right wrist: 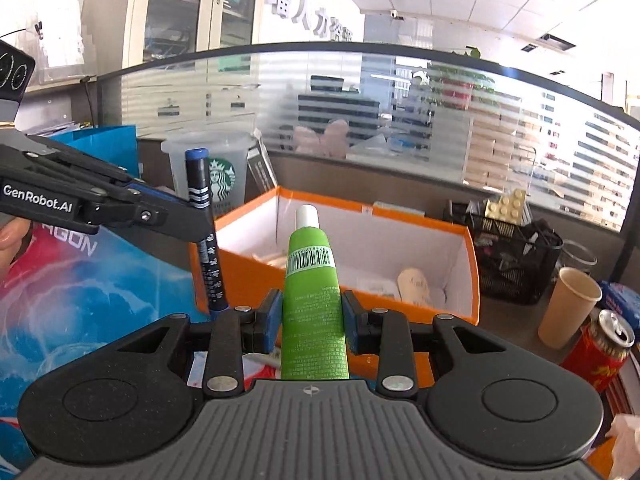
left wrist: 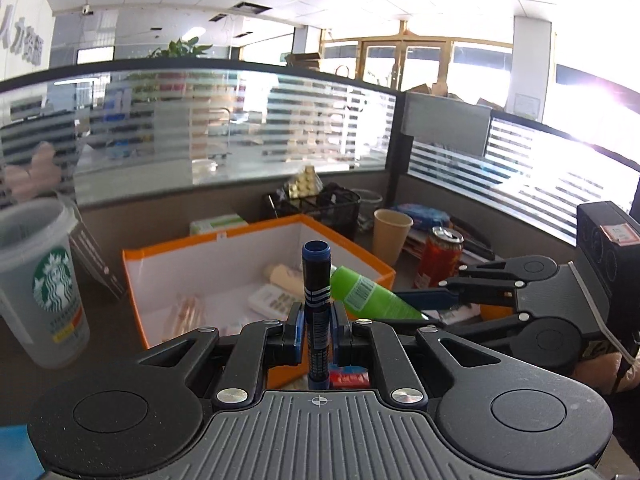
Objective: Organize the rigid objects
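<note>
Far left on the counter [left wrist: 104, 320]: a translucent Starbucks cup [left wrist: 38, 280], upright, well apart from the rest.

Next right, the left gripper [left wrist: 316, 326], its 2 blue pads clamped on a dark blue marker [left wrist: 317, 280]. Marker stands nearly upright, capped end up, its lower end reaching below the pads. It hangs in front of the near wall of the orange box [left wrist: 132, 276].

Orange box is open-topped, white inside, set mid-counter. Inside: a pale rounded object [left wrist: 285, 276], a flat white pack [left wrist: 272, 300] and other small items too unclear to name.

Right of the marker, a green tube [left wrist: 372, 294] lies tilted over the box's near right corner, white cap end seen in the right wrist view pointing toward the box interior. The right gripper [left wrist: 430, 314] comes in from the right, pads closed on the tube's lower body; the right wrist view shows both pads pressed against its sides.

Behind the box: a black mesh basket [left wrist: 336, 210] holding a yellow block piece [left wrist: 303, 184].

Further right: a tan paper cup [left wrist: 391, 234], upright, then a red drink can [left wrist: 440, 258] just beside it, opened top.
</note>
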Available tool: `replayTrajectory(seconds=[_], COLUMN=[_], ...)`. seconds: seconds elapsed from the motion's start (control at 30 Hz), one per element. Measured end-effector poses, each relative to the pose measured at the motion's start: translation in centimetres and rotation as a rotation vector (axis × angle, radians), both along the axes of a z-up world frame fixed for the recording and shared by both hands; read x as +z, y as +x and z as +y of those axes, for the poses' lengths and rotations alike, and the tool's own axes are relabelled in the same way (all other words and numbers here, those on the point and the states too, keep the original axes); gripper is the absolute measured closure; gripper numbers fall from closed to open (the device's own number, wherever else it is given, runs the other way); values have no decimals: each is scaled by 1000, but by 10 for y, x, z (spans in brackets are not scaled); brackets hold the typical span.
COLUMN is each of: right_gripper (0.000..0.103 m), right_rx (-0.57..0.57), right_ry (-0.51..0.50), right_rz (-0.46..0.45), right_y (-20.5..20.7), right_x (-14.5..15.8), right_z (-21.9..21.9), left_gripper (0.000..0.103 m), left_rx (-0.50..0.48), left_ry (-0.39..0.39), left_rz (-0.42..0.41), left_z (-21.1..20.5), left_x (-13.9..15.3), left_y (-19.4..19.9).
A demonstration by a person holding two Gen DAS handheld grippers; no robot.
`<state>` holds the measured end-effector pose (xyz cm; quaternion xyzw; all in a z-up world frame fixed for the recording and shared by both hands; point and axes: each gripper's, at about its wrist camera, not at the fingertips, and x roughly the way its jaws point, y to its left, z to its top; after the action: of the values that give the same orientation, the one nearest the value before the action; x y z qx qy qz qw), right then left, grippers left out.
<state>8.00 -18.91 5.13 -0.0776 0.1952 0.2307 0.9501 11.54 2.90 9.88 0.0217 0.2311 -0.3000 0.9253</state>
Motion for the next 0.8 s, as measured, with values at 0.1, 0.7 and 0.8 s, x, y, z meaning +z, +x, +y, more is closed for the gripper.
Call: replayTrajectory(seconds=[0.1,0.7,0.8], right_gripper=[74,74,74], right_rx=[1,-25,-29], right_ry=[0,23,26], right_rz=[-8,-41,-41], right_y=[5,52,61], right_x=[6,37,38], right_z=[1,-9,-11], left_gripper=[92,92,92], left_rx=[7,26,29], left_ry=[3,10,10], left_rz=[-13,-53,-51], left_z=[-2,-10,-10], left_x=[7,38,39], left_y=[6,50,58])
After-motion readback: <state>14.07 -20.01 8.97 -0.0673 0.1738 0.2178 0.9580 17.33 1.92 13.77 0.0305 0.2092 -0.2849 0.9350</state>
